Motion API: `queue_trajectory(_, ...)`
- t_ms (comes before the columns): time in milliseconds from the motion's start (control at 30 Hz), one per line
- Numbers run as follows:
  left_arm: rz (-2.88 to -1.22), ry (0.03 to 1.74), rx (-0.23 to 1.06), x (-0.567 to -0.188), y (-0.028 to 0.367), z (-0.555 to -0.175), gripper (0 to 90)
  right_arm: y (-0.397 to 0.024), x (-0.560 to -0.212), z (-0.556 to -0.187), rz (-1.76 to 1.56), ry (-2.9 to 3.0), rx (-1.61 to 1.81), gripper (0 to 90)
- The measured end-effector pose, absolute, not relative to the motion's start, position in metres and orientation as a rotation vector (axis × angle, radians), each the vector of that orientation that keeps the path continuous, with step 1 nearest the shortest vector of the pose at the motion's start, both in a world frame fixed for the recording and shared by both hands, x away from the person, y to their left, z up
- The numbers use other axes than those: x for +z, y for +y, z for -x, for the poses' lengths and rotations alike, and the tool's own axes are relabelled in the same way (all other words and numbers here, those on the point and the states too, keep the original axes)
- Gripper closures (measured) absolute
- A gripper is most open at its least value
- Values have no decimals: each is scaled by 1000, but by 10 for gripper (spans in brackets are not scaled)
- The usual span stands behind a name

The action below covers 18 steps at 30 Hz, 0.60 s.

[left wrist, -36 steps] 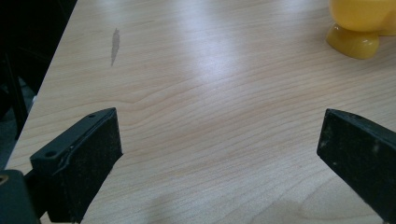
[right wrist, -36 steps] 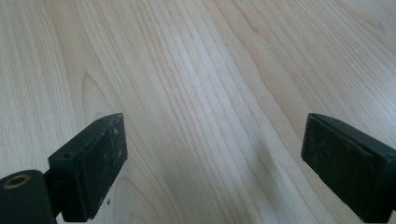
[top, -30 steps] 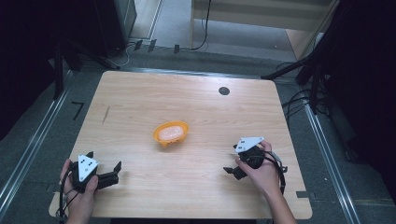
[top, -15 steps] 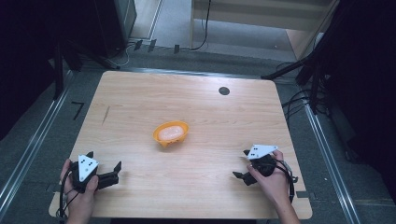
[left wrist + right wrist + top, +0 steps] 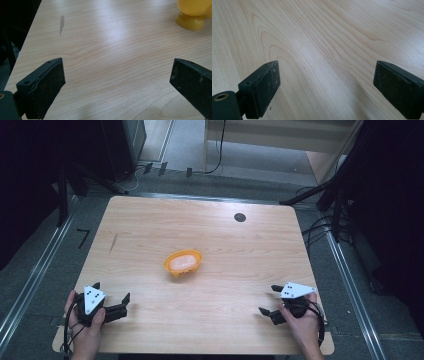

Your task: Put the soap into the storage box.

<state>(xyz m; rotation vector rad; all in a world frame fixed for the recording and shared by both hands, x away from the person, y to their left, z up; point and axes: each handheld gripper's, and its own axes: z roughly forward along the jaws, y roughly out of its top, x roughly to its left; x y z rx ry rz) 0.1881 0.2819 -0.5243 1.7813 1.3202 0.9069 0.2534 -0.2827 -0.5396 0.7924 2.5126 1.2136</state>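
Note:
An orange bowl (image 5: pixel 183 262) with a pale pink lump in it stands at the middle of the wooden table (image 5: pixel 215 235). My left gripper (image 5: pixel 111 291) rests near the front left corner, held by a hand, jaws wide open and pointing right. In the left gripper view its fingers (image 5: pixel 45 82) frame bare wood, and the bowl's foot (image 5: pixel 190 21) shows at the top right. My right gripper (image 5: pixel 268 300) sits near the front right corner, open and pointing left. The right gripper view has its fingers (image 5: pixel 262 85) spread over bare wood.
A round black grommet (image 5: pixel 240 217) sits in the table's far side. A dark streak (image 5: pixel 114 242) marks the wood at the left, also seen as a grey smear (image 5: pixel 61 23). Metal rails and cables run along the floor beside the table.
My right gripper has drawn back from near the bowl toward the front right corner. The left gripper and the bowl have stayed put.

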Motion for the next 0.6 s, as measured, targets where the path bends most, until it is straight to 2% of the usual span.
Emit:
queue_trajectory(300, -1788, 1313, 916, -524, 281, -188, 2, -306, -543, -240, -882, 2410, 1315, 86)
queue_trajectory(400, -1788, 1314, 915, -524, 281, -188, 2, -316, -545, -235, -915, 2377, 1362, 129)
queue_trajectory(600, -1799, 1314, 908, -524, 281, -189, 3, -328, -547, -231, -949, 2340, 1378, 122)
